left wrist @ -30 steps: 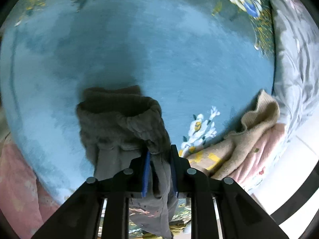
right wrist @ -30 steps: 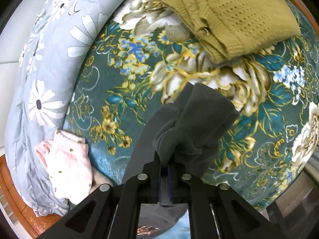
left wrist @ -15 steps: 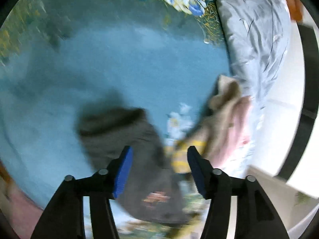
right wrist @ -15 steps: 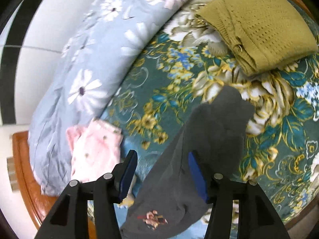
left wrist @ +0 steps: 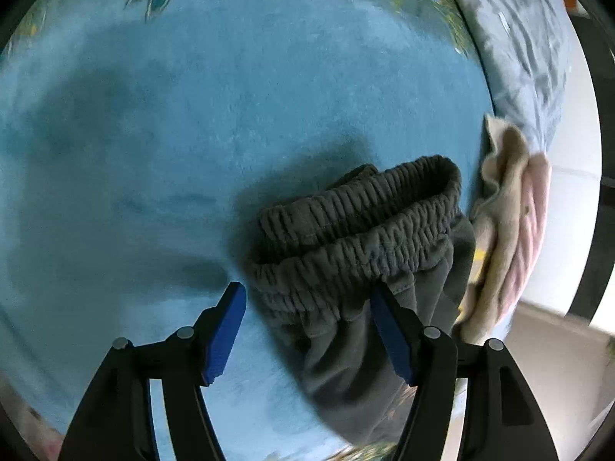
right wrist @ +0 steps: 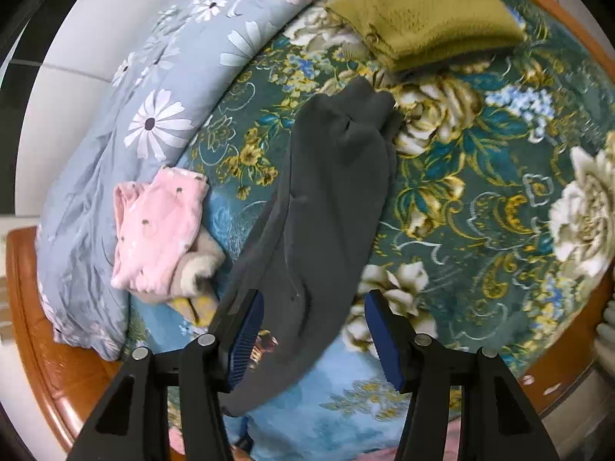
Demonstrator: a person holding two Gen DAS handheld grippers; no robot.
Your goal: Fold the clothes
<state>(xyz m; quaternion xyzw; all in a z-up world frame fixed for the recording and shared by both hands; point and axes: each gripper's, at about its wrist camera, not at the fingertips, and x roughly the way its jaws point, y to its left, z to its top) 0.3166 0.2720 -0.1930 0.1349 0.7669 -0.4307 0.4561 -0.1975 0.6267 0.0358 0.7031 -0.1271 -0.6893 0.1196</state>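
Left wrist view: the left gripper (left wrist: 307, 326) points down at a blue bedspread (left wrist: 230, 96), its jaws apart and opening, gripping nothing. The dark grey trousers (left wrist: 365, 238) lie on the bedspread with the elastic waistband at about 1 o'clock from the fingertips; the gathered cloth sits between the two blue pads (left wrist: 226, 330), and the right-hand pad is at the fabric's edge without pinching it. At 3 o'clock, just beside the trousers, a beige and pink garment (left wrist: 507, 238) lies bunched against a grey-blue quilt (left wrist: 530, 46).

Right wrist view: the right gripper (right wrist: 313, 330) hangs over the bed with its jaws well apart and empty. The trousers (right wrist: 334, 199) stretch from between the jaws up toward 12 o'clock, lying flat on the floral part of the bedspread (right wrist: 480, 192). A folded olive knit (right wrist: 423, 11) rests at 1 o'clock, near the trouser end. The pink garment (right wrist: 157, 230) lies at 10 o'clock against the daisy-printed quilt (right wrist: 153, 88); a wooden bed frame (right wrist: 34, 326) shows at 8 o'clock.
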